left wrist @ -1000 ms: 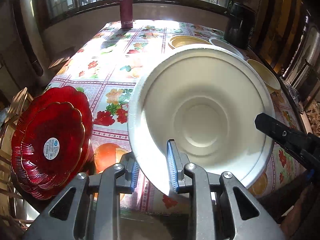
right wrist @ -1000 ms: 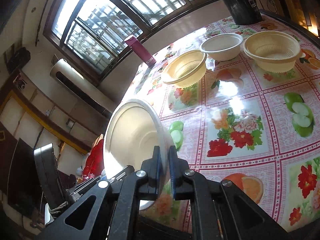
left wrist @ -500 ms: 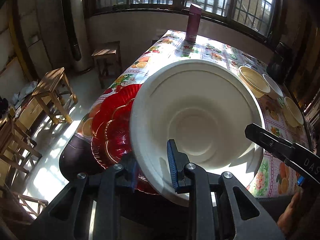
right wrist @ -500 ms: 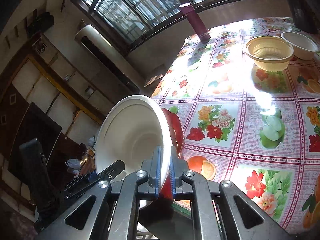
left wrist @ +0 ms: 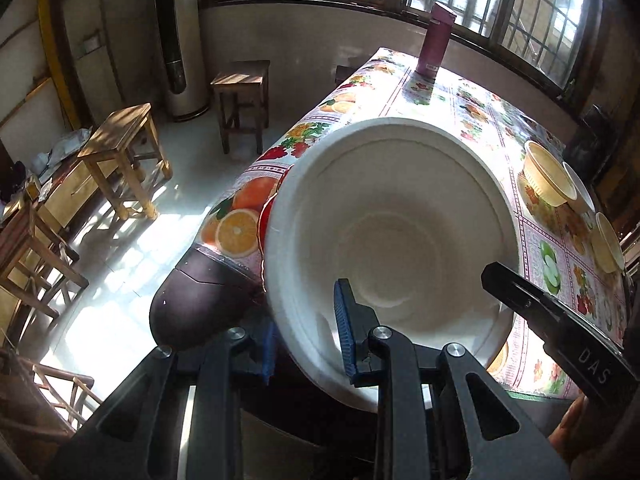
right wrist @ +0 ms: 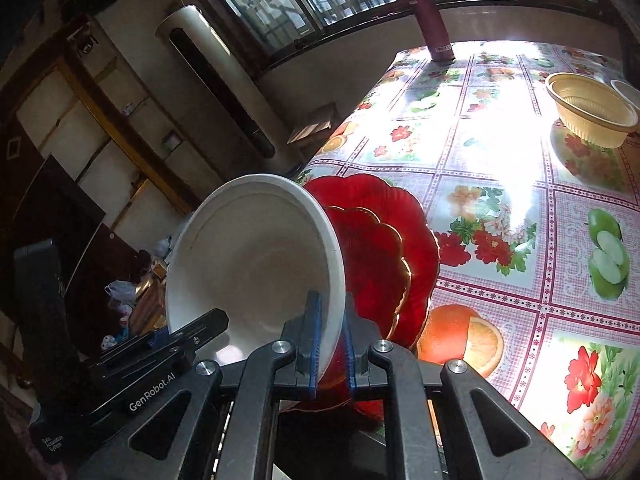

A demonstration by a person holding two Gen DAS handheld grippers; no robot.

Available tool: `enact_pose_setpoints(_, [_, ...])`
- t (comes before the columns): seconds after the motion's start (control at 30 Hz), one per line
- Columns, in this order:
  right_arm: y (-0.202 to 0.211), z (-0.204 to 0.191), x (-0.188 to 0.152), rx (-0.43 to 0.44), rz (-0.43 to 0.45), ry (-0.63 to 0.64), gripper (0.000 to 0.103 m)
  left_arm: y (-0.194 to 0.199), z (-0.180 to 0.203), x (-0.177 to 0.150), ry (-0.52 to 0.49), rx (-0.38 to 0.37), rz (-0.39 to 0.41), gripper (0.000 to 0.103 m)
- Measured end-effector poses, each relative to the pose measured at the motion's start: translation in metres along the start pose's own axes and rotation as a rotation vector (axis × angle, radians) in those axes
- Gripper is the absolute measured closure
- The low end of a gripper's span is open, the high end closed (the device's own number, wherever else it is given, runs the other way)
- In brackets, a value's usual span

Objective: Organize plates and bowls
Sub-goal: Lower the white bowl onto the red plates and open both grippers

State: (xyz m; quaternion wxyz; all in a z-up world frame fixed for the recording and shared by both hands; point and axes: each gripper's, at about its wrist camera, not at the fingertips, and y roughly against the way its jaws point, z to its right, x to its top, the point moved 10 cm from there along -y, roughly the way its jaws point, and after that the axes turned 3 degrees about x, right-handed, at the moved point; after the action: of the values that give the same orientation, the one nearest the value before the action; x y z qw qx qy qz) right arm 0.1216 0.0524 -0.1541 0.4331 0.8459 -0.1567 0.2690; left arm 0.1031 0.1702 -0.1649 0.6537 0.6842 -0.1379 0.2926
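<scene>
A large white bowl hangs tilted in the air above the table's near left corner, held by both grippers. My left gripper is shut on its near rim, one blue pad inside and one outside. My right gripper has the bowl by the rim on the other side; its jaws are opening slightly, with the rim still between the pads. Just behind the bowl lie stacked red scalloped plates; in the left wrist view only a sliver of the red plates shows.
On the flowered tablecloth stand a yellow bowl and a white bowl at the far right, and a maroon bottle by the window. Wooden stools stand on the floor left of the table, and a dark chair back sits at the corner.
Both grippers have carried the white bowl to the left, from over the table's middle to over the red plates at its corner. Both wrists have rolled.
</scene>
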Motion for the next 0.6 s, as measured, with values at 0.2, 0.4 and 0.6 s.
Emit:
enact_pose_setpoints(0.2, [0.007,0.004,0.004,-0.049,0.044,0.039,0.087,0.007,-0.008,0.006,0.011,0.014,0.037,0.074])
enact_pose_setpoints(0.4, [0.035,0.018,0.007,-0.036,0.108,0.031,0.052,0.031,-0.015,0.017,0.025,0.062,0.148,0.054])
enact_pose_setpoints(0.6, [0.084,0.056,0.017,-0.062,0.237,0.000,0.023,0.064,0.009,0.029,-0.011,0.057,0.295,0.026])
